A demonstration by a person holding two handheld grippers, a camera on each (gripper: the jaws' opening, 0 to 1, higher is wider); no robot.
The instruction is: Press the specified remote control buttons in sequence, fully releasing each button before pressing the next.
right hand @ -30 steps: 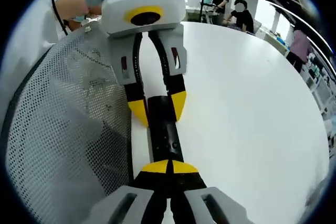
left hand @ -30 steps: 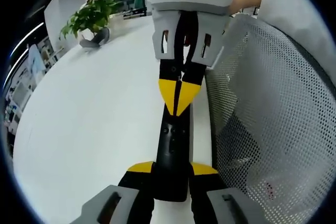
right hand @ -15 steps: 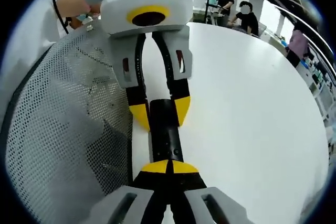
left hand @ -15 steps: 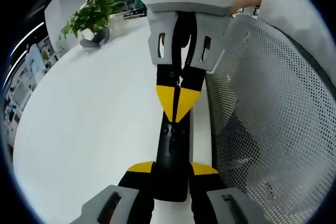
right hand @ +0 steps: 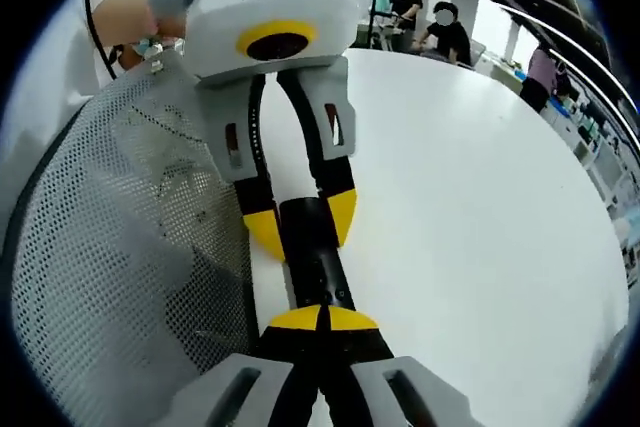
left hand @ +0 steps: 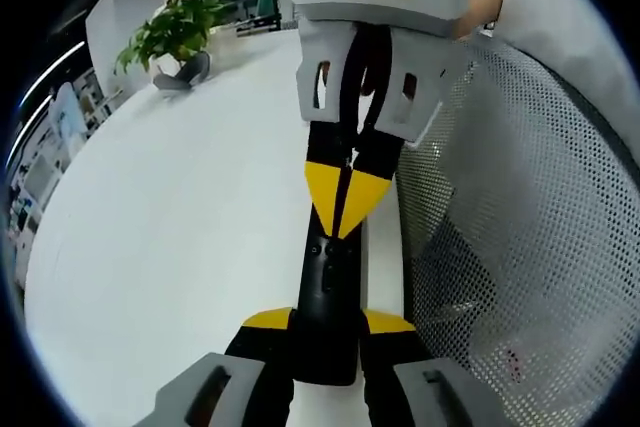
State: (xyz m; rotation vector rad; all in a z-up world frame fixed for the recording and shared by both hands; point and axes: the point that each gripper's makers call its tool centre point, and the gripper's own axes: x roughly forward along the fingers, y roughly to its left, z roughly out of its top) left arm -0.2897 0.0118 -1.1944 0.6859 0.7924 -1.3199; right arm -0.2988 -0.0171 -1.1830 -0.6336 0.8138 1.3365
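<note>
Remote control (left hand: pixel 327 297), black and slim, lying lengthwise on the white table (left hand: pixel 170 237) close to its edge, clamped at its near end between the yellow-tipped fingers of the left gripper (left hand: pixel 327 332). Seen from the left gripper view with small round buttons on its top face. Right gripper (left hand: pixel 345 202) coming in from the far end, tips pinched together into one yellow point, resting on the remote's upper face, touching as far as can be told. In the right gripper view: same remote (right hand: pixel 318 265) stretched between both tools, right gripper (right hand: pixel 322 319) with tips shut tight over its near part, left gripper (right hand: pixel 300 219) spread around the far end and holding it. White mesh chair back (right hand: pixel 110 277) just beside the table edge. Potted green plant (left hand: pixel 172 35) well away across the table. People (right hand: pixel 440 32) standing in the background
</note>
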